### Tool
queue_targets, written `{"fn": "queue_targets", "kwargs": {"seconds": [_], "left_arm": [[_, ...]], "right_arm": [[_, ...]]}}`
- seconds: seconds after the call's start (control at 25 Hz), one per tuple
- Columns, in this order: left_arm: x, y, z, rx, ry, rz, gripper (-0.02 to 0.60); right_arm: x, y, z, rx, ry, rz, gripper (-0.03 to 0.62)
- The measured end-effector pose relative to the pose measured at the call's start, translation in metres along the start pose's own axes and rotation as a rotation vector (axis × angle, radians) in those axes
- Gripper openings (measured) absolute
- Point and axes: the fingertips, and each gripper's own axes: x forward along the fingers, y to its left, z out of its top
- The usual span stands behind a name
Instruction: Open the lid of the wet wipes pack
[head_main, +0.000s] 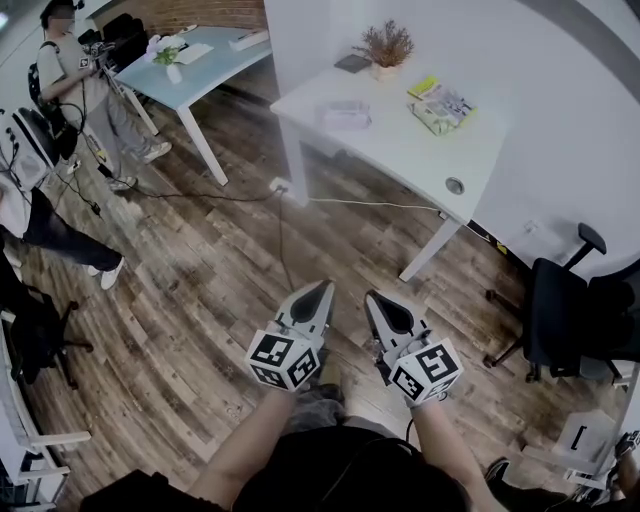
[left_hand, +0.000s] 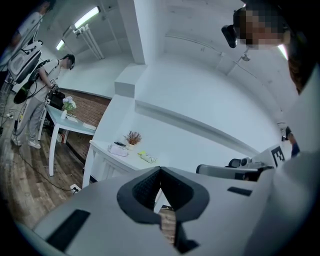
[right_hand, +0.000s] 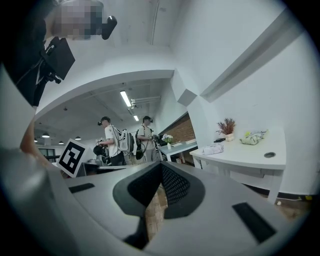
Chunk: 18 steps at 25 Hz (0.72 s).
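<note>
**Both hand-held grippers closed and empty, wipes pack untouched on worktop**

Head view: the person stands on a wooden floor (head_main: 200, 290) and holds 2 hand-held grippers out in front, side by side. They are well apart from the white worktop (head_main: 400, 145).

The left hand-held gripper (head_main: 323, 290) has its jaws pressed together with nothing between them. In the left gripper view the dark pads meet at the tip, and only floor shows through the gap below them. The right hand-held gripper (head_main: 373, 298) is the same, jaws pressed together and empty, as the right gripper view confirms. Both point roughly level toward the worktop.

The wet wipes pack (head_main: 347, 113) is the pale flat pack lying near the worktop's left end. Its lid looks down, though it is too small to be sure. Neither hand-held gripper is near it.

Also on the worktop:
- 1 yellow-green packet (head_main: 440, 105), to the right of the pack and apart from it.
- 1 dried plant (head_main: 386, 48) in a small pot at the back.
- 1 small dark flat item (head_main: 352, 63) just beside the plant.
- 1 round cable hole (head_main: 455, 185) near the front edge.

A cable (head_main: 370, 203) runs across the floor under the worktop. A black office chair (head_main: 560, 320) stands to the right. A blue table (head_main: 195, 75) stands at upper left, with a person (head_main: 75, 75) beside it.
</note>
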Motion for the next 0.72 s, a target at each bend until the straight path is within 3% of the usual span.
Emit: {"fn": "queue_targets", "kwargs": {"seconds": [0.4, 0.72], "left_arm": [[0.016, 0.032, 0.015, -0.017, -0.034, -0.014, 0.012], [0.034, 0.058, 0.029, -0.023, -0.051, 0.016, 0.012]], "right_arm": [[0.028, -0.008, 0.003, -0.002, -0.016, -0.009, 0.02], [0.055, -0.035, 0.006, 0.018, -0.015, -0.016, 0.02]]}}
